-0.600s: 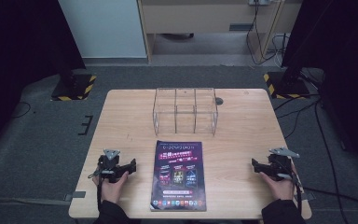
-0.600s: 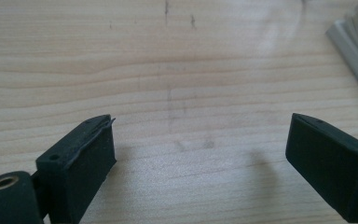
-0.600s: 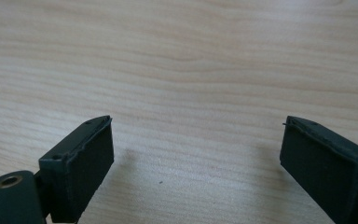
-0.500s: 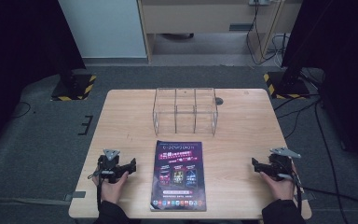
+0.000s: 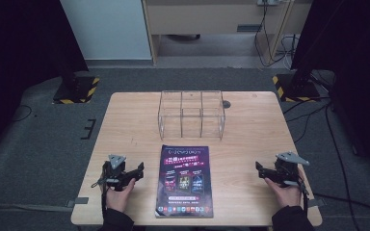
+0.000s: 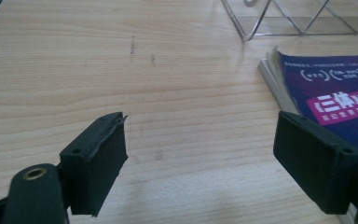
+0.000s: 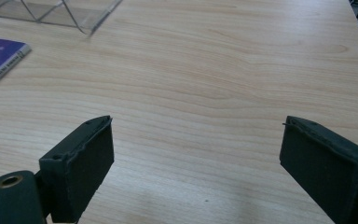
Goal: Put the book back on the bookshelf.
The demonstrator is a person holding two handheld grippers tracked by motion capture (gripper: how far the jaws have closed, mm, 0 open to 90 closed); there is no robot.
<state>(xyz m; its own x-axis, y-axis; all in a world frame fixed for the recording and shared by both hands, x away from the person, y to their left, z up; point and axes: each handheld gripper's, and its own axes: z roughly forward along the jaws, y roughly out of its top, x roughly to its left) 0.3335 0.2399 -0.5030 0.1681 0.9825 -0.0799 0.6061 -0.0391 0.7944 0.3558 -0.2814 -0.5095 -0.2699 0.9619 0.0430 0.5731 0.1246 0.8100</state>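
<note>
- The light wooden tabletop (image 5: 250, 144) occupied the centre of the high view, with dark grey floor around it.
- A purple, glossy-covered rectangular booklet (image 5: 185, 180) lay flat in the lower centre of the high view, close to the near edge of the tabletop, its cover facing up.
- A clear, wire-edged box divided into compartments (image 5: 191, 114) stood above the booklet in the frame, just apart from its top edge.
- The left tongs (image 5: 137, 169) sat at the lower left of the high view, held in a hand (image 5: 119, 195) resting on the tabletop, jaws pointing towards the booklet's left edge but not touching it.
- In the left gripper view, the left tongs (image 6: 200, 163) were released: jaws stood wide apart with bare wood between them. The booklet (image 6: 326, 88) lay at the right of that frame, partly behind the right-hand jaw; a corner of the clear box (image 6: 279, 18) showed at upper right.
- The right tongs (image 5: 260, 169) sat at the lower right of the high view, well apart from the booklet's right edge.
- In the right gripper view, the right tongs (image 7: 196, 158) were likewise released, nothing between the jaws. The booklet's corner (image 7: 0, 58) showed at the left edge, the clear box (image 7: 65, 11) at upper left.
</note>
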